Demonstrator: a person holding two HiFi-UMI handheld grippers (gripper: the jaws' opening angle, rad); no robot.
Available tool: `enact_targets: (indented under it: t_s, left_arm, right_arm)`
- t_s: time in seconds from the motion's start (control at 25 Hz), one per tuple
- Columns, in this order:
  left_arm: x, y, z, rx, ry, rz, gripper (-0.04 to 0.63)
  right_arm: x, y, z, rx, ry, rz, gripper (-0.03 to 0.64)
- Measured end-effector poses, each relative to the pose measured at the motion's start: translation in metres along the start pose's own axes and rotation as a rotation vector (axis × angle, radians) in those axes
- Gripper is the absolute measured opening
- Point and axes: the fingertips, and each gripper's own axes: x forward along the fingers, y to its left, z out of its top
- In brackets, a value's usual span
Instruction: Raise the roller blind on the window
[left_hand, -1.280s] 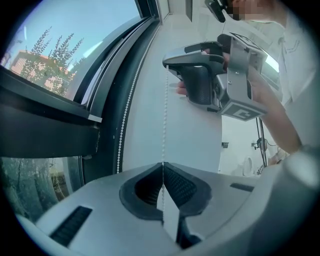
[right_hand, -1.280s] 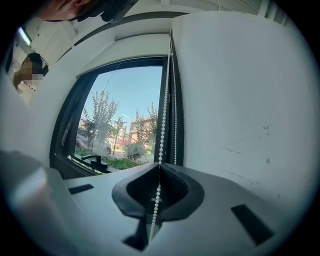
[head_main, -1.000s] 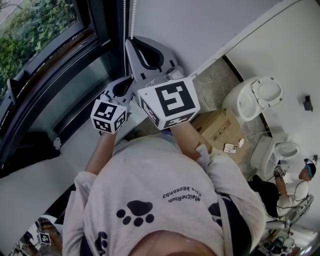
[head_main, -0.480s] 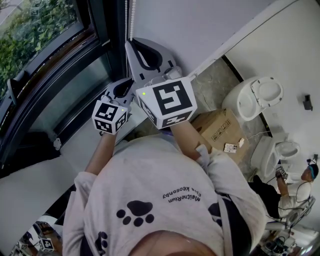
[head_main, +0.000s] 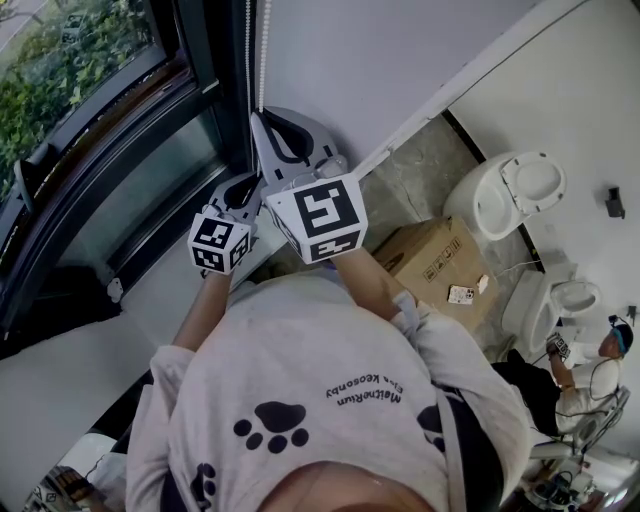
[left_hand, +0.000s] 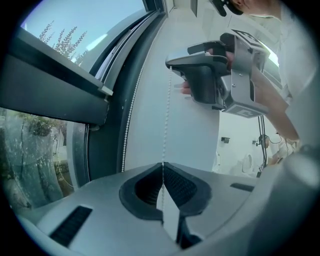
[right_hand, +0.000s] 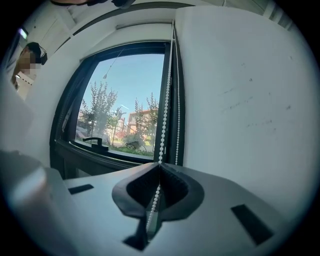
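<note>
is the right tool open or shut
Shut on the chain: in the right gripper view the right tool has its jaws closed together with the chain pinched between them.

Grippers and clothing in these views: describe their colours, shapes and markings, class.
The left gripper and right gripper are pale grey plastic shells with dark ribbed jaw pads. Each carries a white marker cube printed with black squares. The person's shirt is light grey with dark paw prints.

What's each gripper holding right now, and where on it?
Both are shut on the white beaded blind cord, on the same hanging strand beside the dark window frame. The right gripper pinches it higher up, the left gripper just below.
</note>
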Motion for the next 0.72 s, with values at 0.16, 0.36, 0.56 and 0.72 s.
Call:
enact_targets:
  t_s: [0.16,0.36,0.56,0.72]
  left_arm:
    - [-0.002,0.000,-0.015,0.006,0.025,0.006,0.015]
    - [-0.004,0.000,-0.033,-0.004,0.061,0.009,0.015]
    - [-0.006,0.001,-0.049,-0.006,0.098,0.013,0.015]
    - [-0.006,-0.001,-0.067,0.004,0.159,-0.002,0.015]
  right_arm:
    - [0.000,0.005,-0.016,0.003,0.023,0.002,0.011]
    - [0.000,0.007,-0.038,0.013,0.052,-0.001,0.009]
    - [-0.001,0.006,-0.053,0.025,0.068,-0.007,0.009]
    - [-0.002,0.001,-0.056,0.033,0.062,-0.017,0.009]
